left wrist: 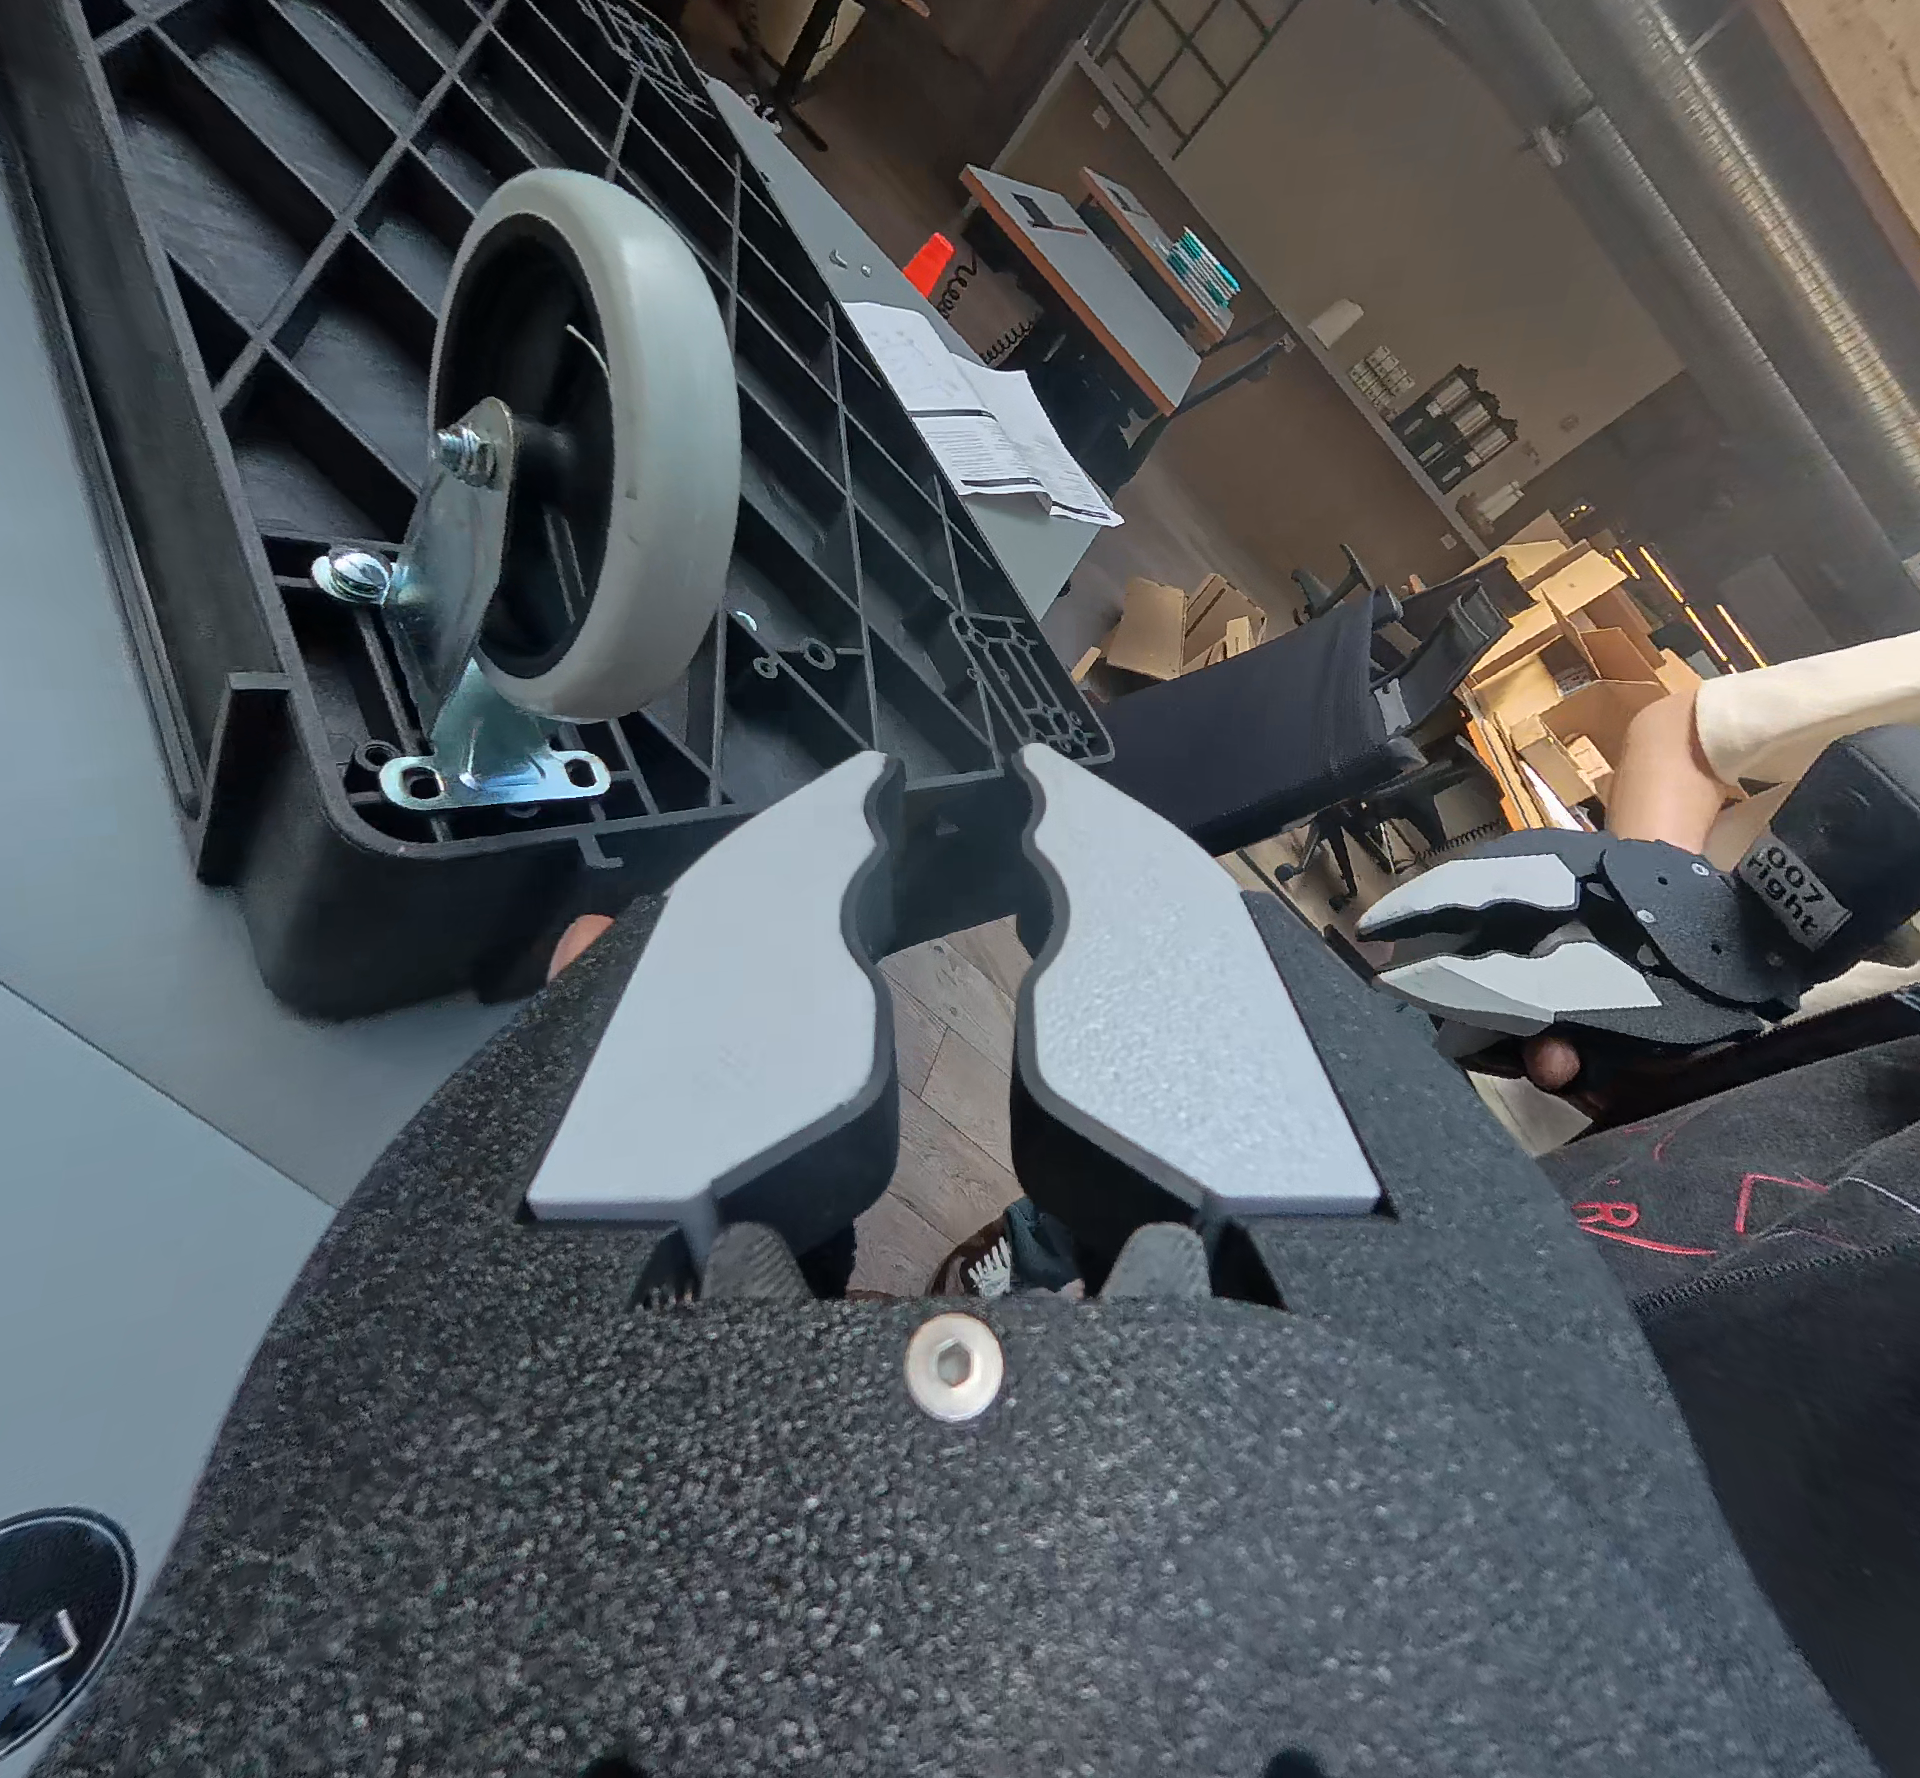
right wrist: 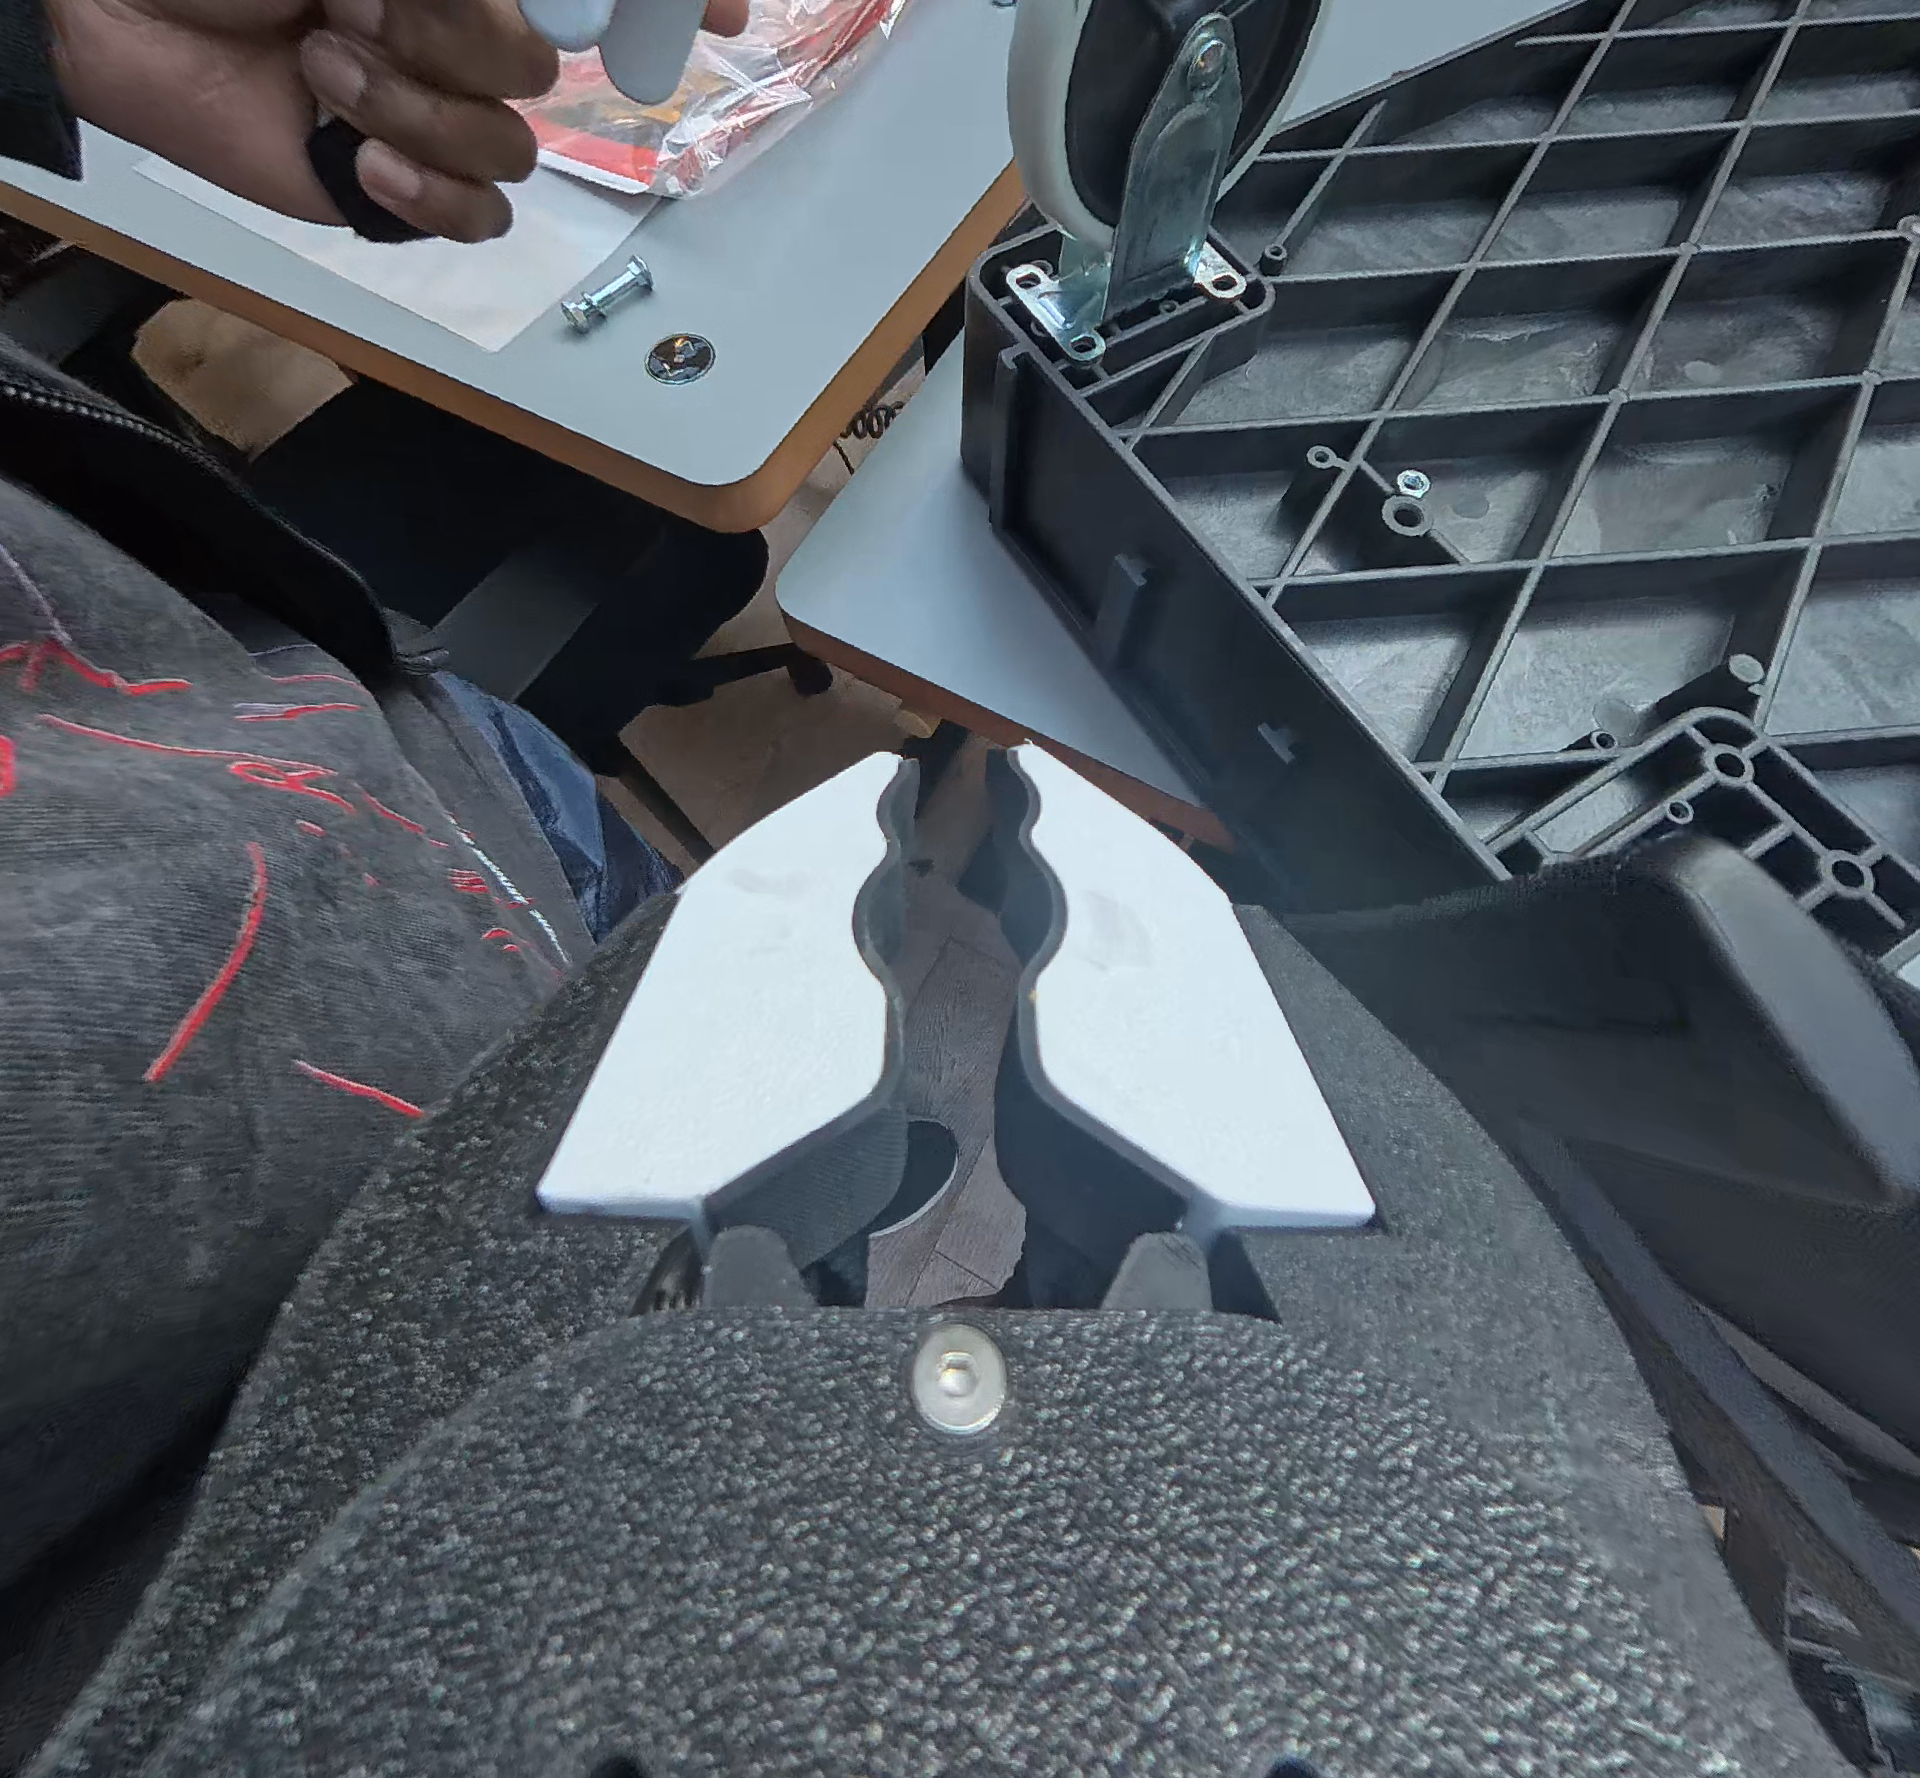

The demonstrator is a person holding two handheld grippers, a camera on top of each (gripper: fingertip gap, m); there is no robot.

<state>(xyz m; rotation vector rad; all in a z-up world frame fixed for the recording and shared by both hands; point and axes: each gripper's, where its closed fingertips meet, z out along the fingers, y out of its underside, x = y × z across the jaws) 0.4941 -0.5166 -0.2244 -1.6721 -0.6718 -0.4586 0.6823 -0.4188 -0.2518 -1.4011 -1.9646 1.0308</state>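
Left hand-held gripper (left wrist: 956, 772): jaws slightly spread, pinching nothing. Caster wheel (left wrist: 592, 440) sits at 10 o'clock from its tips, near but apart, bolted upright on the upturned black ribbed platform (left wrist: 312, 170) on the grey desk (left wrist: 94, 1053).

Right hand-held gripper (right wrist: 961, 767): narrowly parted, empty (hanging off the desk edge). Same wheel lies at 1 o'clock, well apart. Loose bolt (right wrist: 606, 295) at 11 o'clock. Left gripper nearer.
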